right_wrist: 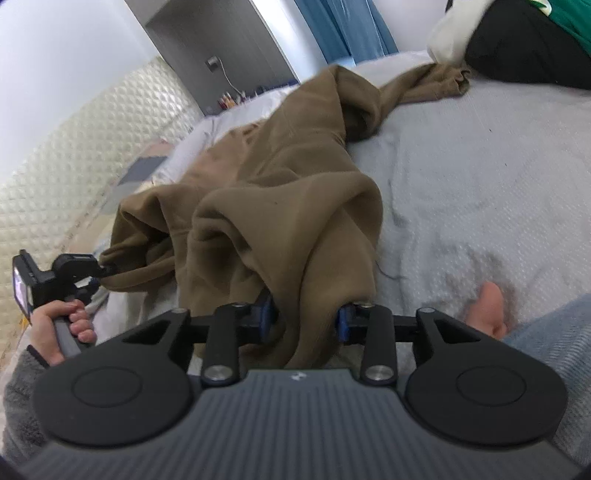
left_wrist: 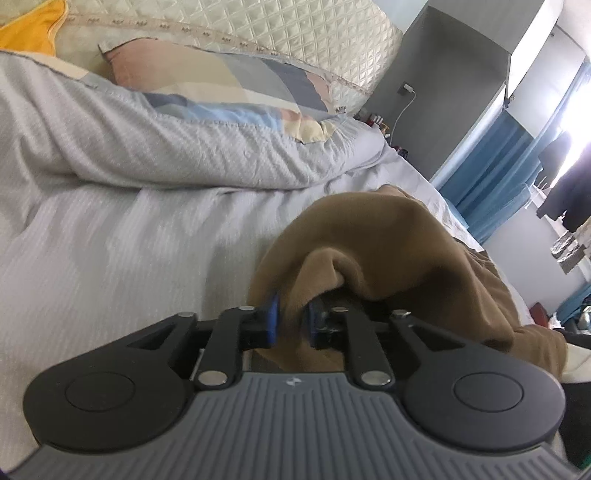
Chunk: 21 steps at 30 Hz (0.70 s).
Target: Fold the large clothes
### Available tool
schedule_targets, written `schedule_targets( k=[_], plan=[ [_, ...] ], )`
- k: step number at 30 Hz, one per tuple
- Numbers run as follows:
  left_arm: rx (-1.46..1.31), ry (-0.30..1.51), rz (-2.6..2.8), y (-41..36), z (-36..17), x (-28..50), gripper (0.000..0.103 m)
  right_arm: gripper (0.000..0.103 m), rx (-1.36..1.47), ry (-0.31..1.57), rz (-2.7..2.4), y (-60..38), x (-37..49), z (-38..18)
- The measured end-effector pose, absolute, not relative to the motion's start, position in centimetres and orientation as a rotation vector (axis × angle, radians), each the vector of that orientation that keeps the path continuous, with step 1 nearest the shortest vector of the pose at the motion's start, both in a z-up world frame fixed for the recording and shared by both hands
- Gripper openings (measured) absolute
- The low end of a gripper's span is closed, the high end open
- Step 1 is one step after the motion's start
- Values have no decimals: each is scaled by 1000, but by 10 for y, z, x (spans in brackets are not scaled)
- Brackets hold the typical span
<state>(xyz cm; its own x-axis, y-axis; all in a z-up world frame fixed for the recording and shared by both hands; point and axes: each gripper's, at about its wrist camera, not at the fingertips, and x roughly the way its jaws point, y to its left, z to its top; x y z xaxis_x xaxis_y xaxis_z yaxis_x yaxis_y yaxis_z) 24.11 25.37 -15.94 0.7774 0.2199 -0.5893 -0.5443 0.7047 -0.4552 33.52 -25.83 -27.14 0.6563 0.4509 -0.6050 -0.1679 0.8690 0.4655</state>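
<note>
the brown garment [right_wrist: 280, 184] lies bunched on the bed [right_wrist: 461, 177], its length running toward the headboard, with cloth between the part-open fingers of both left gripper [left_wrist: 291, 323] and right gripper [right_wrist: 304, 317].

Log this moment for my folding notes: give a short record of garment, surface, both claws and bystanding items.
garment: brown sweatshirt, bunched, unfolded
surface: bed with pale grey bedspread
left claw: blue pads apart, sweatshirt cloth between them
right claw: pads apart, a thick fold of cloth between them
left hand: grips the left claw's handle
behind: patterned pillow, quilted headboard
other clothes: dark pile at the bed's far corner
</note>
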Motion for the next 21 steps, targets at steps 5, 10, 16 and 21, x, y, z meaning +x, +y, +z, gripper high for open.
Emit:
schedule_targets(
  k=[5,10,16,21],
  plan=[
    [-703,535,371,241,-153,213,52,72,416,877,371,-275,326,-272],
    [-677,495,249,212,-140,202,61,76,354,796,400,-286,310,-252],
    [-664,469,102,184,-139,223,64,78,311,672,416,-275,345,-231],
    [-702,486,31,179,-154,253,64,78,356,664,450,-246,412,-234]
  ],
)
